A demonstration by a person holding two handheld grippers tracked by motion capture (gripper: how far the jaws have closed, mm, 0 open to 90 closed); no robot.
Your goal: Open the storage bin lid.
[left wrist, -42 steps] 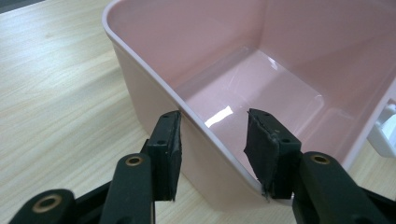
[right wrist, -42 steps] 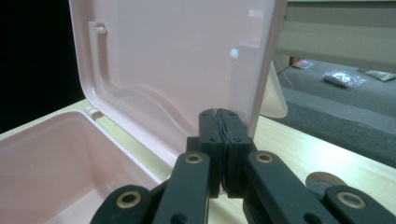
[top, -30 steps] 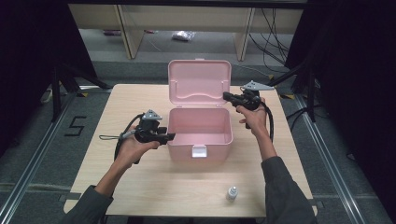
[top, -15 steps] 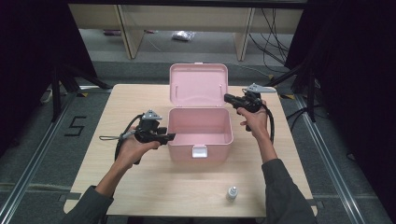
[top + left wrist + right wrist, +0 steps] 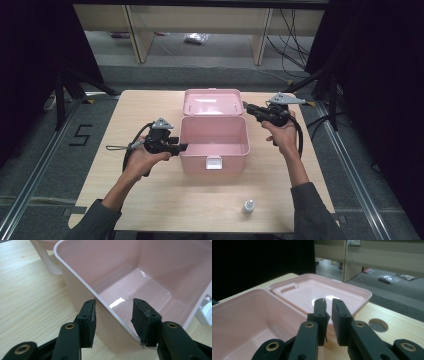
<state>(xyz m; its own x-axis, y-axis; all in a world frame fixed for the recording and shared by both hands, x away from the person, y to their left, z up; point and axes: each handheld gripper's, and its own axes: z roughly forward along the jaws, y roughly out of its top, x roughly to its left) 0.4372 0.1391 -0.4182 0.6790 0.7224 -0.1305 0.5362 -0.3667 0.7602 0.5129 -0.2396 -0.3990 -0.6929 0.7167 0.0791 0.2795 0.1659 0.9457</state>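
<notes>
A pink box point(image 5: 192, 161) stands open at the table's middle, with its lid point(image 5: 212, 102) laid back behind it. My left gripper point(image 5: 182, 146) straddles the box's left wall. In the left gripper view that wall point(image 5: 82, 285) runs slantwise between the pads of the left gripper point(image 5: 113, 306) and touches both. My right gripper point(image 5: 246, 106) hovers by the lid's right edge. Its jaws have just been opening. The right gripper view shows the right gripper point(image 5: 328, 301) with a narrow empty gap, above the lid point(image 5: 312, 290).
A small white bottle point(image 5: 248, 206) stands near the table's front edge, right of centre. A round hole point(image 5: 378, 325) is cut in the tabletop beside the lid. Shelf legs and cables lie beyond the far edge. Bare wood surrounds the box.
The lid has tipped from upright to lying back. My right gripper has drawn a little to the right, off the lid. The left hand has kept still.
</notes>
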